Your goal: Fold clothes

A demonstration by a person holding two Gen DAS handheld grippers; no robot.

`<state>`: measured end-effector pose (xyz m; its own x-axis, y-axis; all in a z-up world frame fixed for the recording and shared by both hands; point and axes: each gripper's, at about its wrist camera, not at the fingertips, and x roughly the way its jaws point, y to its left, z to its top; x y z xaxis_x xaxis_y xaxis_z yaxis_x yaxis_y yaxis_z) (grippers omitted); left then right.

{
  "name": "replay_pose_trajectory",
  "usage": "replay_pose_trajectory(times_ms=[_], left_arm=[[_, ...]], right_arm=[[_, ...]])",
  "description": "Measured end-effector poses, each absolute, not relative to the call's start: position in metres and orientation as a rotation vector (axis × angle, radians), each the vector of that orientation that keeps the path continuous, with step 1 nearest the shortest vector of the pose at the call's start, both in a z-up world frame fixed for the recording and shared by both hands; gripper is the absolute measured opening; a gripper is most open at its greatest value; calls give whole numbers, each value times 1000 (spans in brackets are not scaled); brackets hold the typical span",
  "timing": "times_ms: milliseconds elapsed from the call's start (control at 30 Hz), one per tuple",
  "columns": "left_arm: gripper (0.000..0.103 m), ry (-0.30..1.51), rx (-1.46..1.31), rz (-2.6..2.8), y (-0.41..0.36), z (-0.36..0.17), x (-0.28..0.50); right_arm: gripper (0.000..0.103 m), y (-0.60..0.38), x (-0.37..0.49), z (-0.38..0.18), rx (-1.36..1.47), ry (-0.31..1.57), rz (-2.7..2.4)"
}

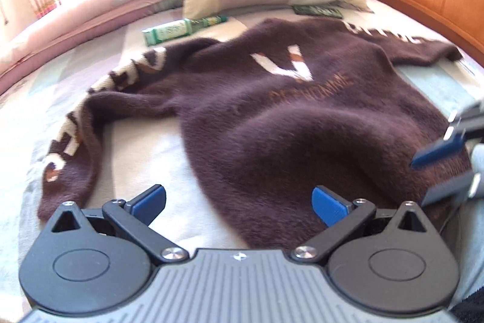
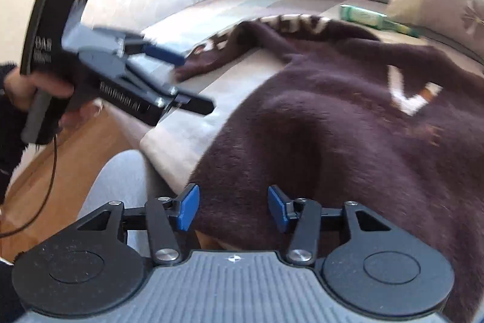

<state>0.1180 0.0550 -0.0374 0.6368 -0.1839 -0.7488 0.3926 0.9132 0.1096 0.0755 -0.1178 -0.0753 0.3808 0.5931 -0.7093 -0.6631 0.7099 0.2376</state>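
We are bringing both grippers, the left gripper [image 1: 239, 202] and right gripper [image 2: 233, 209], to the sweater [image 1: 287, 111] hem, fingers spread wide and gripping nothing. We should be pinching both hem corners evenly on the bed [image 1: 145, 153].

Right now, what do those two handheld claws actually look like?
Each claw, left and right, has blue finger pads on black linkage arms, round black discs and a ribbed grey body. The left one carries white lettering, a grey trigger and a thin dark cable; the sleeve is dark.

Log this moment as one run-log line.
stage: pre-grasp | brown sweater: spread on bed, unfolded | left gripper: open at hem | right gripper: open at hem
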Motion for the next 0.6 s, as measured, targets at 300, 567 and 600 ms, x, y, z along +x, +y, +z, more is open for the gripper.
replay_pose_trajectory(times_ms=[300, 567, 600], left_arm=[[102, 788, 188, -260, 103, -29, 115], [102, 790, 178, -243, 122, -37, 112], [102, 787, 177, -241, 122, -37, 112]], right_arm=[[89, -23, 93, -135, -299, 925, 651], [19, -38, 101, -120, -239, 924, 627], [19, -39, 102, -117, -188, 928, 666]])
